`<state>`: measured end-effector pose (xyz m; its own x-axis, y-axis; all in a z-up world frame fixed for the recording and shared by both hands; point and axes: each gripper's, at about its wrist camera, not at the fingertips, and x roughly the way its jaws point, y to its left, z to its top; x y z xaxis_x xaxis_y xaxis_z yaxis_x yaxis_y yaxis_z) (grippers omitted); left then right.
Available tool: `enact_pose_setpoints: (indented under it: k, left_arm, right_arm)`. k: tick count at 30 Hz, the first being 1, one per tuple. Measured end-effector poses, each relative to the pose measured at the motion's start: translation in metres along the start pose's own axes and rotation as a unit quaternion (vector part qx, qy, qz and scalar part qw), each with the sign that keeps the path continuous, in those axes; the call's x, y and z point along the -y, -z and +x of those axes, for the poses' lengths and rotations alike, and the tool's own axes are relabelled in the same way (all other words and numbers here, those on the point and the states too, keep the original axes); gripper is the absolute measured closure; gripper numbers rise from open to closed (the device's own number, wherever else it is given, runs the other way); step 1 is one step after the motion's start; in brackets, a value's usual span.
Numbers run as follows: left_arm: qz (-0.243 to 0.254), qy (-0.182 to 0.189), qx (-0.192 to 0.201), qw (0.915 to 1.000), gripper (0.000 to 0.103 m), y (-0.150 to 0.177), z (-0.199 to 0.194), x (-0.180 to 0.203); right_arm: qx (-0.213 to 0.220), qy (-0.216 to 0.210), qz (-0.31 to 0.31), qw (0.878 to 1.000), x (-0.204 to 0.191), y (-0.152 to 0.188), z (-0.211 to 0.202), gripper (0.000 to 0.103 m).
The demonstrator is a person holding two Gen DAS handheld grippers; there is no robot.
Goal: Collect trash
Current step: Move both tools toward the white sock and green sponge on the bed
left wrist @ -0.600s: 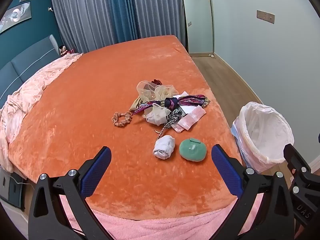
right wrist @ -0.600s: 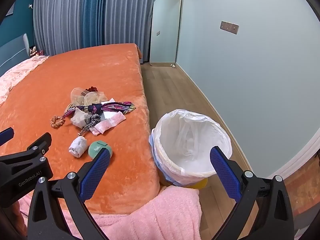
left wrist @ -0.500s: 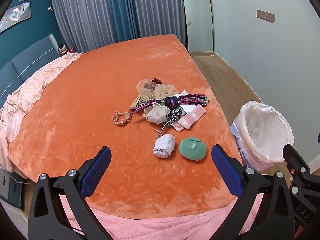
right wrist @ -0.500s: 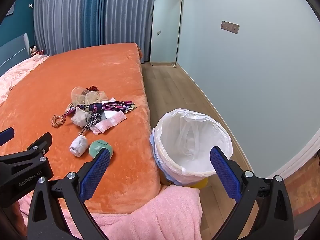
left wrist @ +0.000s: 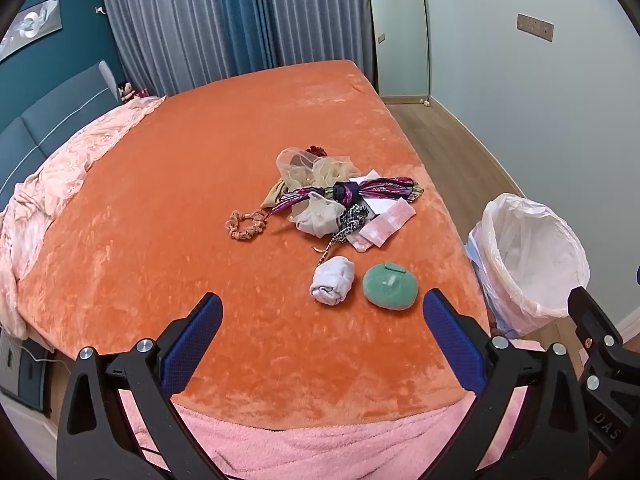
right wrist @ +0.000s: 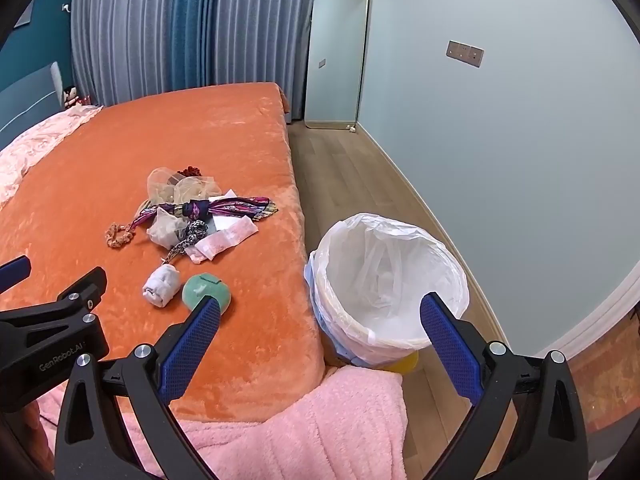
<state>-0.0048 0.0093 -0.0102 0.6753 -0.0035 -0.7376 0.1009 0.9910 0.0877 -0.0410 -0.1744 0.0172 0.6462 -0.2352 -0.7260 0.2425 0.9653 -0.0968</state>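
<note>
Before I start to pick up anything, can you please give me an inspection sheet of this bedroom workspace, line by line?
Surface: orange blanket over the bed, with pink bedding on the far left.
Job's things: white-lined trash bin on the floor, right of the bed; inside, only the liner shows.
Clutter: rolled white sock and green round pouch nearest; behind them a pile of purple scarf, pink wrapper, beige mesh fabric and an orange scrunchie.
Grippers: left gripper and right gripper both open, holding nothing.
Cables: one thin white cable at the bed's lower left.
Surroundings: curtains, leaning mirror, wood floor, wall switch.
</note>
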Motion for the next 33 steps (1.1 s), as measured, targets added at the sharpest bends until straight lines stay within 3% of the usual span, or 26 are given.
enact_pose_setpoints:
  k: [33]
  left_arm:
    - [0.010, 0.006, -0.002, 0.9999, 0.007, -0.0007, 0.0020, 0.0055]
  right_arm:
    - [-0.006, 0.007, 0.001, 1.000, 0.0069, 0.0050, 0.0004, 0.007]
